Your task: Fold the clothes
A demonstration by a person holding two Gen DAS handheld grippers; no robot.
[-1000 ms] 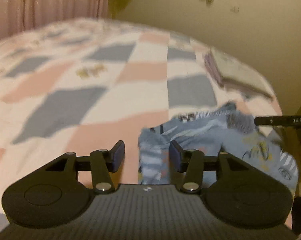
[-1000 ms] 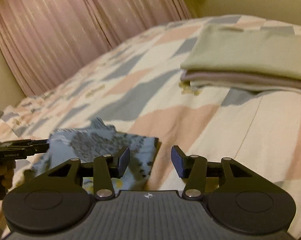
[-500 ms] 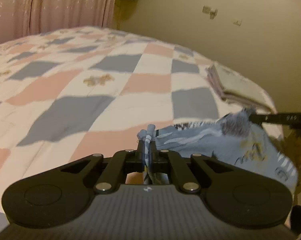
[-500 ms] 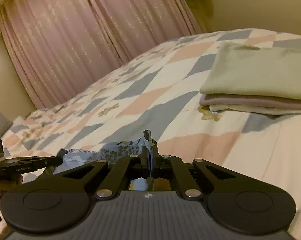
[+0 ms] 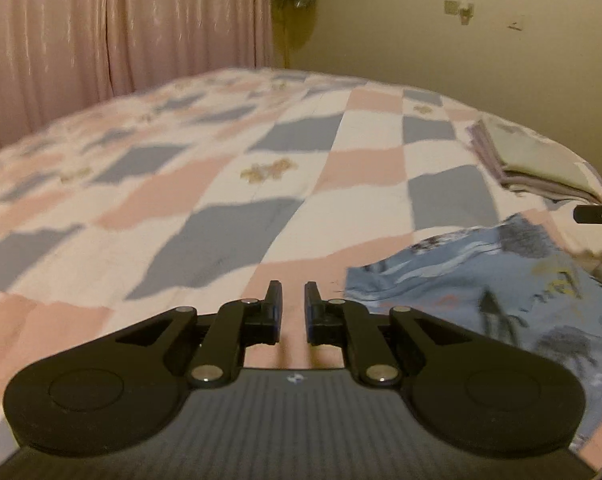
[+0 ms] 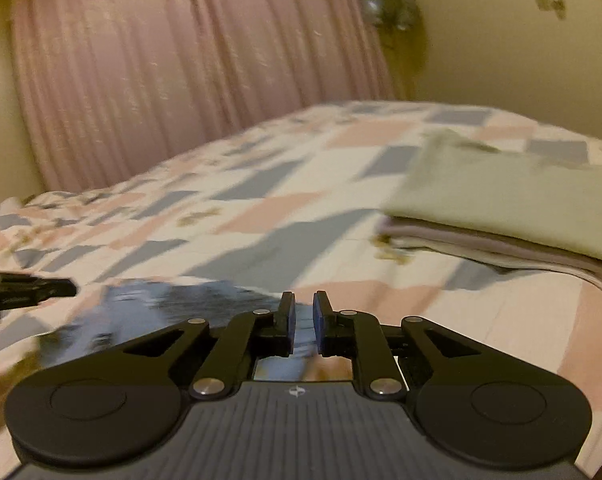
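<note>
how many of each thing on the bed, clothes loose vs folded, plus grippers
loose blue printed garment: 1
folded stack: 1 (number of pieces in it unclear)
grippers: 2, left gripper and right gripper
total: 4

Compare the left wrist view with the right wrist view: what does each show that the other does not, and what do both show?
Only the left wrist view shows the left gripper from behind and the blue patterned garment's printed figures. Only the right wrist view shows the right gripper from behind and the folded stack's side, a green piece on top. Both show the checked bedspread, the pink curtain, the garment, the stack, and a gap between each gripper's fingers.
</note>
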